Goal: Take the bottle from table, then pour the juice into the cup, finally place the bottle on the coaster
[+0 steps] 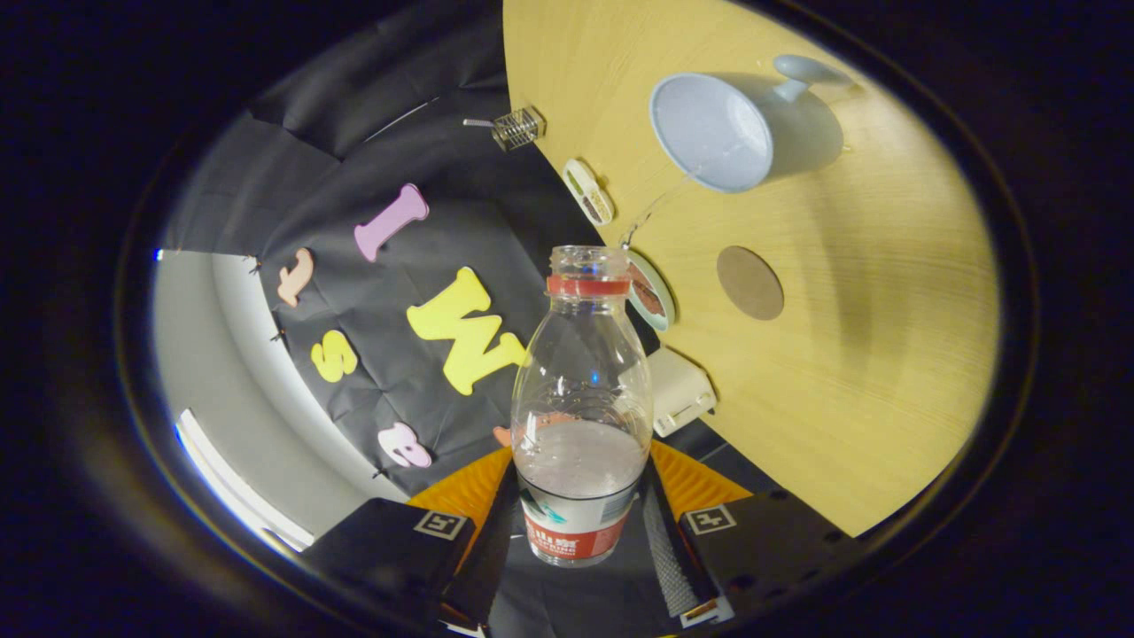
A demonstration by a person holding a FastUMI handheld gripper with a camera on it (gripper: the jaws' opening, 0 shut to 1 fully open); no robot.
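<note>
My gripper (580, 532) is shut on a clear plastic bottle (581, 390), both fingers pressing on its labelled lower part. The bottle has no cap, a red neck ring, and cloudy liquid in its lower half. The view is rolled, so the wooden table (886, 354) runs up one side. A pale blue cup (722, 133) with a handle stands on it, beyond the bottle's mouth and well apart from it. A round brown coaster (749, 283) lies on the table between the cup and the bottle, close beside the bottle's neck.
Along the table's far edge sit a small wire basket (516, 128), a small oval white item (588, 190), a round flat item (651, 291) half behind the bottle neck, and a white box (680, 390). A thin cord (660, 202) runs across the wood near the cup.
</note>
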